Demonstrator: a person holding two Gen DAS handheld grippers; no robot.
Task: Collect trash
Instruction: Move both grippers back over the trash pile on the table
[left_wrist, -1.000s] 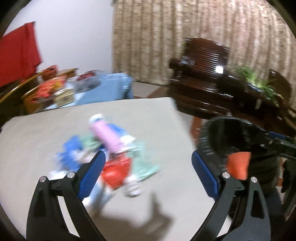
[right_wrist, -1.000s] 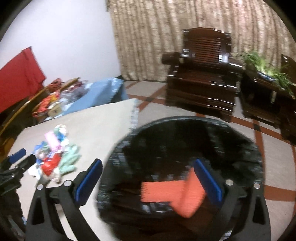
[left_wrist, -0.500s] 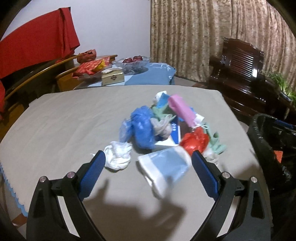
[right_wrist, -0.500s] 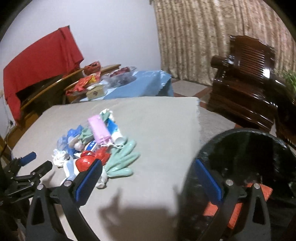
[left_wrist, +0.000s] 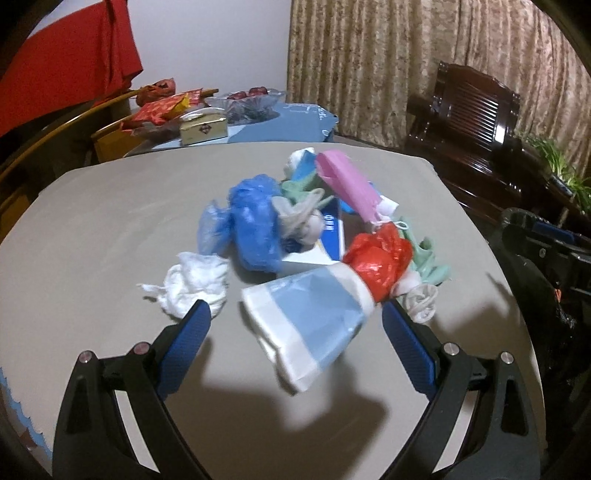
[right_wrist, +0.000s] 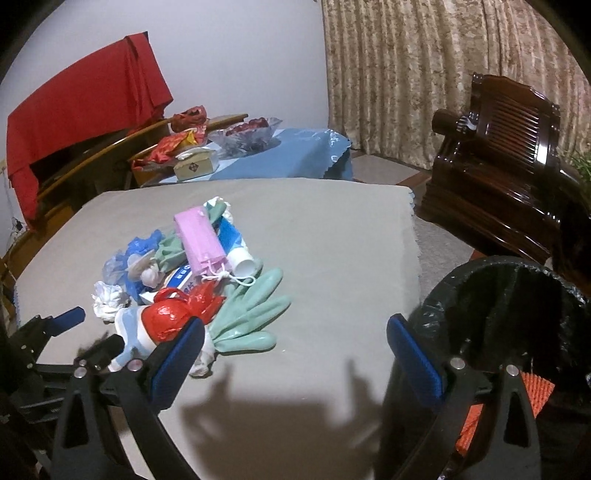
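A heap of trash lies on the grey table (left_wrist: 110, 221): a light-blue and white cup (left_wrist: 310, 317), a red bag (left_wrist: 380, 258), a blue bag (left_wrist: 255, 221), a crumpled white tissue (left_wrist: 195, 284), a pink pouch (left_wrist: 347, 184) and green rubber gloves (right_wrist: 251, 314). My left gripper (left_wrist: 295, 328) is open, and the cup lies between its fingertips. My right gripper (right_wrist: 295, 339) hangs open over bare table between the heap and the black-lined trash bin (right_wrist: 517, 314), which holds an orange item (right_wrist: 517, 402).
Behind the table stands a blue-covered table (right_wrist: 288, 155) with a fruit bowl, a box and snack packs. A red cloth (right_wrist: 81, 107) drapes a chair at left. Dark wooden armchair (right_wrist: 509, 147) and curtain stand at right. The other gripper (right_wrist: 55, 350) shows at lower left.
Both grippers have swung left from the trash bin toward the trash heap. My left gripper has closed in on the blue-white cup, which now lies between its open fingers.
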